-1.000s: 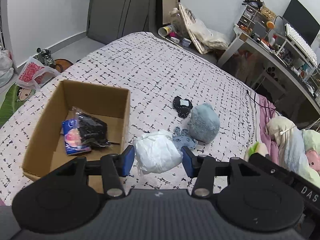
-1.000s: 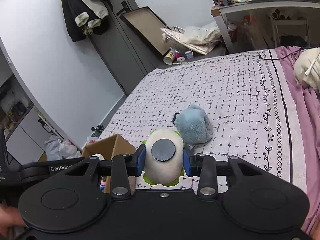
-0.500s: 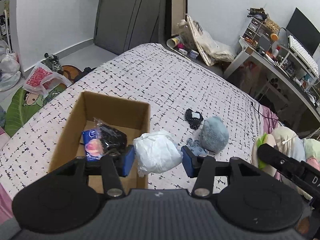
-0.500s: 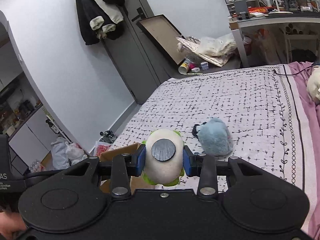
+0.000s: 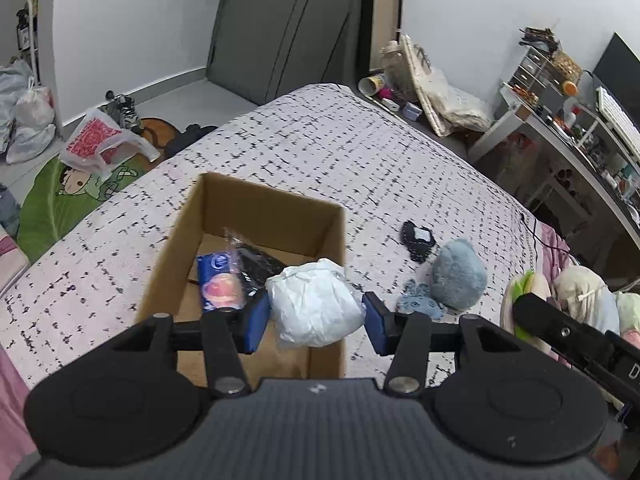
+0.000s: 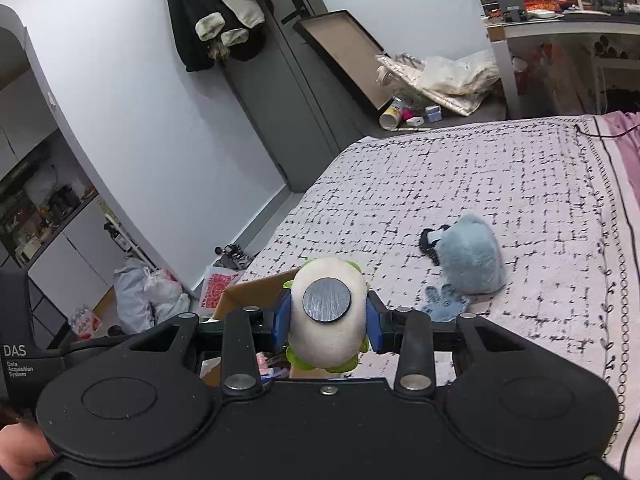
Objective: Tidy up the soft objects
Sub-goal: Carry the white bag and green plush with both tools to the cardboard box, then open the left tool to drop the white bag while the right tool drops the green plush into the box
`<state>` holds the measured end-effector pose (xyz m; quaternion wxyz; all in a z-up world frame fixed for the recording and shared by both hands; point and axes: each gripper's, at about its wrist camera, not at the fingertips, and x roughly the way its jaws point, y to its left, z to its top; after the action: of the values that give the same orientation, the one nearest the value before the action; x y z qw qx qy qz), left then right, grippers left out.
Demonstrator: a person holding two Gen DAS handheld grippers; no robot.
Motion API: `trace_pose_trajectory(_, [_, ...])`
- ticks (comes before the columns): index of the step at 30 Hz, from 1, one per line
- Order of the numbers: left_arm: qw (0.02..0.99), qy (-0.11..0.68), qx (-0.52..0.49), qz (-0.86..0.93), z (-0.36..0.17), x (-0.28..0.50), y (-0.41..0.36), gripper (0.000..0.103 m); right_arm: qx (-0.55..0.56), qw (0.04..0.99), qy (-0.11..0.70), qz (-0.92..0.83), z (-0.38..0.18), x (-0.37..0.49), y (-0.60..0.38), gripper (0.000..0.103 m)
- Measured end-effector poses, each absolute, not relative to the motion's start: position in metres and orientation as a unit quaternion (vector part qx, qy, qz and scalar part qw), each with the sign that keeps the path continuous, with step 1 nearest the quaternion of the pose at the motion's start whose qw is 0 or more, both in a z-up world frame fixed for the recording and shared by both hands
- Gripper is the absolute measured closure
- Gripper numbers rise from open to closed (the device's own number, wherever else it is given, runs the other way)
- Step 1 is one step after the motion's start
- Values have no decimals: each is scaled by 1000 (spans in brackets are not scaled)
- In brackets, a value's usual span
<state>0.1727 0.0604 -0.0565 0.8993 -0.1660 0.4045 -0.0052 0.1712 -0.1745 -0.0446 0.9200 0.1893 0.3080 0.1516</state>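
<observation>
My left gripper [image 5: 316,320] is shut on a white crumpled soft bundle [image 5: 314,308] and holds it over the right near corner of an open cardboard box [image 5: 264,204] on the bed. A blue packet and a black wrapped item [image 5: 236,276] lie in the box. My right gripper [image 6: 328,318] is shut on a cream and green plush toy [image 6: 328,316] with a grey disc on it, above the box's edge [image 6: 248,290]. A blue-grey plush [image 5: 458,274] [image 6: 472,258], a small blue glove [image 6: 444,304] and a black item [image 5: 418,238] lie on the bedspread.
The bed has a white black-flecked cover [image 5: 320,140] with a pink edge on the right. Bags and shoes [image 5: 96,140] lie on the floor to the left. A cluttered desk [image 5: 580,136] stands at the right. More plush things [image 5: 584,292] lie at the bed's right.
Both grippers have moved left toward the box, each still holding its item. The white bundle has gone from beside the box to over its corner.
</observation>
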Motion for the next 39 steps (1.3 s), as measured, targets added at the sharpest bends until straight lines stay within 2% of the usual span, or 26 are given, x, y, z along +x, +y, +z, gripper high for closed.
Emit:
trace_pose_trajectory(9, [895,413,-168,21,-60,181,92,54,205,907,326,170,-48,184,-157,66])
trace_pose_trajectory(23, [874,442,-194,55,-96,201,117,53,205,880,376,205,-50,210,-118,66])
trace_pose_trajectory(34, [865,453,-204,67,-103,206,123,48,183,868,403,227,-70,218,-90,66])
trace_pose_trajectory(36, [864,454,-203,71,-103,206,123,48,179,868,402,231,-70,219,-89,63])
trace_pose_trajectory(37, [864,455,-204,73,-103,205,123,48,177,867,402,235,-69,220,-88,57])
trace_pose_trajectory(39, [863,456,-203,73,-100,205,121,48,169,868,404,236,-66,222,-86,56])
